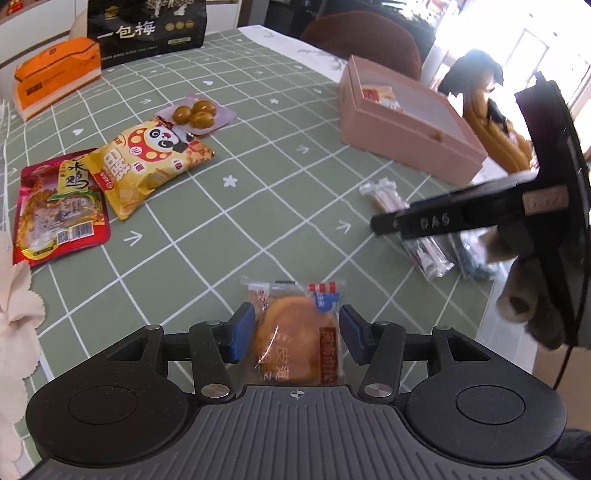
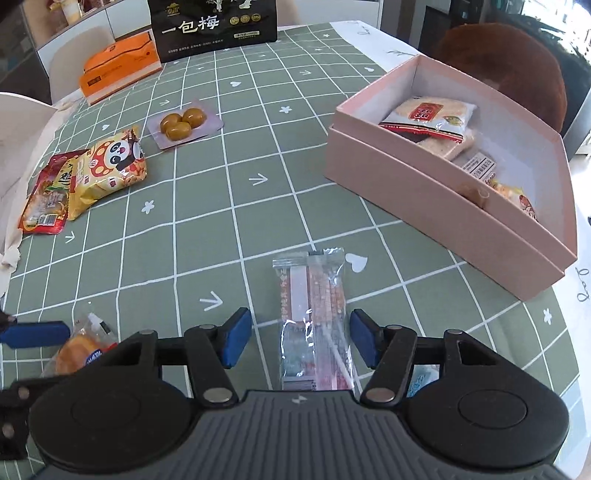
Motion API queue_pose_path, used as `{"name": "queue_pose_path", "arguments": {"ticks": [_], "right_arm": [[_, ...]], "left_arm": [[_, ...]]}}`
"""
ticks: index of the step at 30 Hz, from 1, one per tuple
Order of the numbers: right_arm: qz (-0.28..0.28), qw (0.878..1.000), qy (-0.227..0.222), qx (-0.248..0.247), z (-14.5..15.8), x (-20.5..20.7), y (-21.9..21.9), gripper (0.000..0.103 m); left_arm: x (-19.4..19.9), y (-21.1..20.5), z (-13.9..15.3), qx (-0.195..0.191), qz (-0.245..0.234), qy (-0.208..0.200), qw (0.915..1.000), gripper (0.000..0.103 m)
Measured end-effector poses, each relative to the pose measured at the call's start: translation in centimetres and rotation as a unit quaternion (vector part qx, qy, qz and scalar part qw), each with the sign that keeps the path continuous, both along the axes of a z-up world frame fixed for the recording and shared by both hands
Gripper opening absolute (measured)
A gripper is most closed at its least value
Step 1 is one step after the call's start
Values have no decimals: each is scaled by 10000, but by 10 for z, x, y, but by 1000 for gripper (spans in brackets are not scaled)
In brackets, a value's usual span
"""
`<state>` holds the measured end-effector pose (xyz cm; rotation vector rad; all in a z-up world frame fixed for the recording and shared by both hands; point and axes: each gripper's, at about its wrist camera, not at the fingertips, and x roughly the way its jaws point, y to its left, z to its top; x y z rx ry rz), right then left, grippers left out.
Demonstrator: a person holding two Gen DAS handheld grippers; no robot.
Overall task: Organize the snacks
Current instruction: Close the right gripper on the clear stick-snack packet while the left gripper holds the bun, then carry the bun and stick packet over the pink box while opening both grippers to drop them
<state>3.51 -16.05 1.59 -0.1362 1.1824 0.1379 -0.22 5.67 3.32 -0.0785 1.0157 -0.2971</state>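
left gripper (image 1: 291, 334) straddling wrapped orange pastry (image 1: 293, 332), pads not touching, right gripper (image 2: 301, 341) released around clear snack stick pack (image 2: 314, 325), black bag (image 2: 214, 27) reading 一包梅 standing far

Snack packets (image 2: 92, 177) left on the table (image 2: 258, 221), open box (image 2: 443, 221) right (packets inside), wrapped sticks (image 2: 314, 317) nearest.

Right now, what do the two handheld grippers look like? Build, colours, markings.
Both match: the left gripper and right gripper have a ribbed grey body, two black round side housings and black linkage arms with silver pivot pins. The fingers carry blue pads. In the left wrist view the right gripper's black finger shows raised "DAS" lettering. No cables show on the fingers.
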Motion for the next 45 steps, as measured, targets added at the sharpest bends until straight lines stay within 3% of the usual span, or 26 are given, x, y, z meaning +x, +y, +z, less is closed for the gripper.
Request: {"name": "queue_pose_path", "arguments": {"ticks": [2,10,18,23,28,36,40,45], "right_arm": [[7,10000,-10,30,2,0,-1,40],[-52,9996,137,225,7,-14,-7,35],[36,9992,-51,383,31,-36,-17,35],[-262,9974,-128,666,44,-47,-37,35],[-464,9959,-312,718,68,-62,-59,35],[-740,9846,-1238,985,153,-34,-108,35],[-640,9776,-1821,839,187,-5,-128,35],[-808,9747,-1919,812,185,40,-165,35]], "left_arm": [[2,-2,-3,63,-29,51,10000,57],[7,-6,-8,109,-127,170,9997,63],[6,-18,-6,93,-175,127,9997,58],[4,-29,4,-151,-263,66,9995,54],[22,-45,41,-625,-421,-357,9965,43],[85,-105,126,-857,-734,-1421,9834,43],[116,-142,148,-672,-819,-1705,9796,43],[156,-180,153,-349,-881,-1649,9817,43]]}}
